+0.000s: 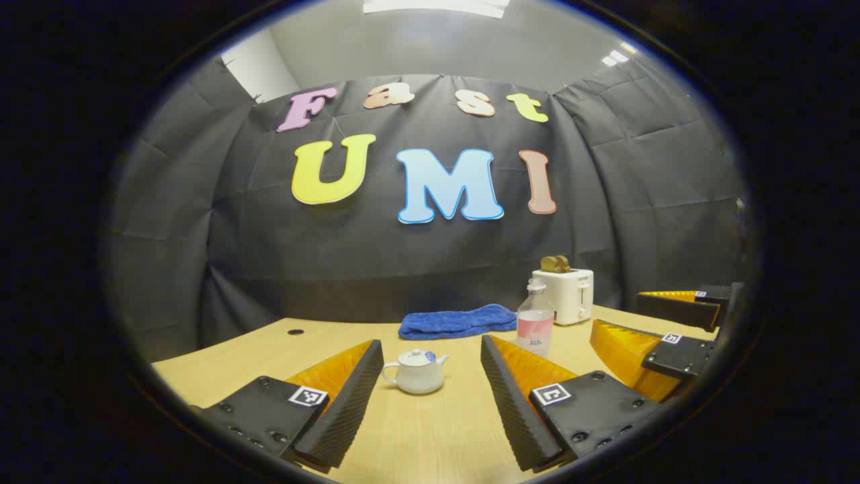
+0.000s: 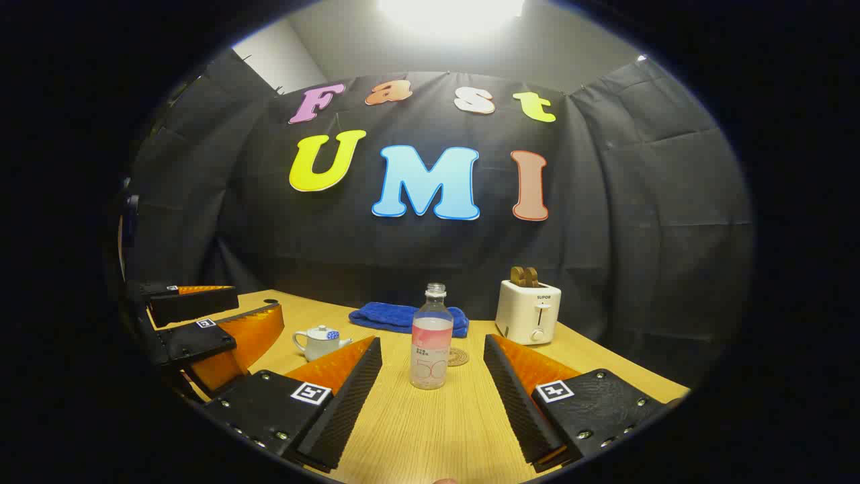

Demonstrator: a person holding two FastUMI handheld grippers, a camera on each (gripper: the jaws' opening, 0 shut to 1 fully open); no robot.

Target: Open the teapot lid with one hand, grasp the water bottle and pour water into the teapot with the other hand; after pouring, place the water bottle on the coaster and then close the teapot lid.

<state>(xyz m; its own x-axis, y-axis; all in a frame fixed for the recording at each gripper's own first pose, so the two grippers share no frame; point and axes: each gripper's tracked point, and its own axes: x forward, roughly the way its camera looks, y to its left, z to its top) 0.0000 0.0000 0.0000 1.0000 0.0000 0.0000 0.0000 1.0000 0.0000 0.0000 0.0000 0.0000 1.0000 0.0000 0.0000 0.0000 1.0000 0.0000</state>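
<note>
A small white teapot [image 1: 414, 374] with a blue-patterned lid [image 1: 418, 356] sits on the wooden table, straight ahead of my open left gripper [image 1: 430, 386], whose fingers hold nothing. In the right gripper view the teapot [image 2: 318, 342] stands to the left. The clear water bottle [image 2: 431, 338], capless with a pink label, stands upright ahead of my open right gripper [image 2: 433, 373]. A round woven coaster [image 2: 458, 356] lies just behind the bottle to its right. In the left gripper view the bottle [image 1: 535, 318] is at right, with the right gripper [image 1: 662, 329] beyond it.
A folded blue towel [image 1: 457, 320] lies at the back of the table [image 1: 430, 437]. A white toaster [image 2: 528, 311] holding bread stands at the back right. In the right gripper view the left gripper [image 2: 208, 329] is at the left. A dark hole [image 1: 295, 331] marks the tabletop.
</note>
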